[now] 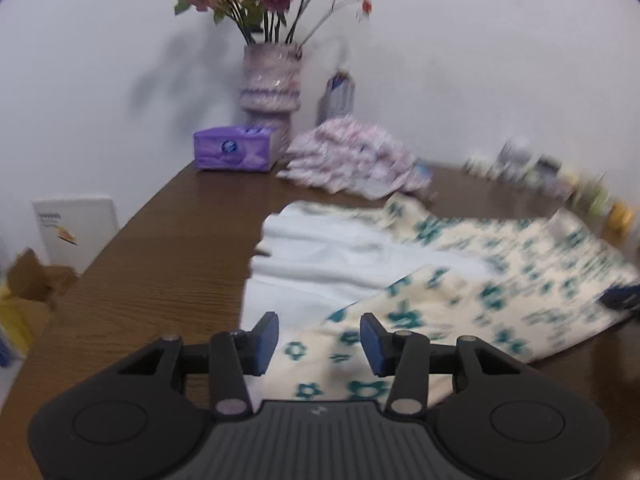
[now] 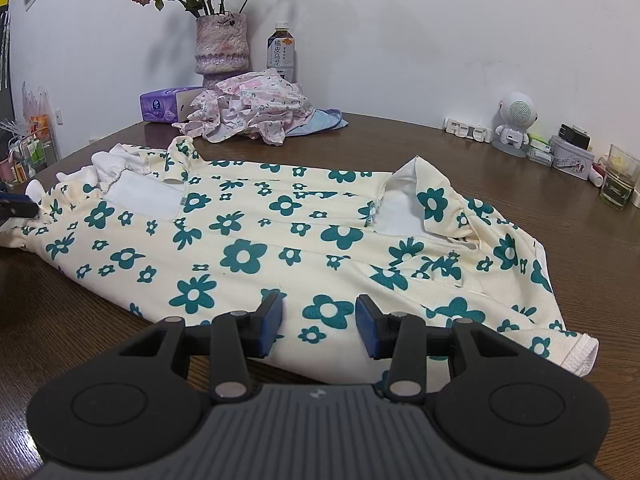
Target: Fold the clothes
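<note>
Both grippers' blue pads are held apart, gripping nothing: the right gripper (image 2: 319, 322) and left gripper (image 1: 320, 345) hover over a cream, teal-flowered garment (image 2: 256, 236) spread on the wooden table (image 2: 400, 140). Soft and light, it is probably best pinched at a hem. At eleven o'clock, dried roses are held in a vase (image 2: 221, 42).

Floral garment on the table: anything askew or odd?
Yes. The floral garment lies crooked, its far edge flipped to show white lining, one end bunched. Behind it, a pink garment sits in a crumpled heap.
</note>
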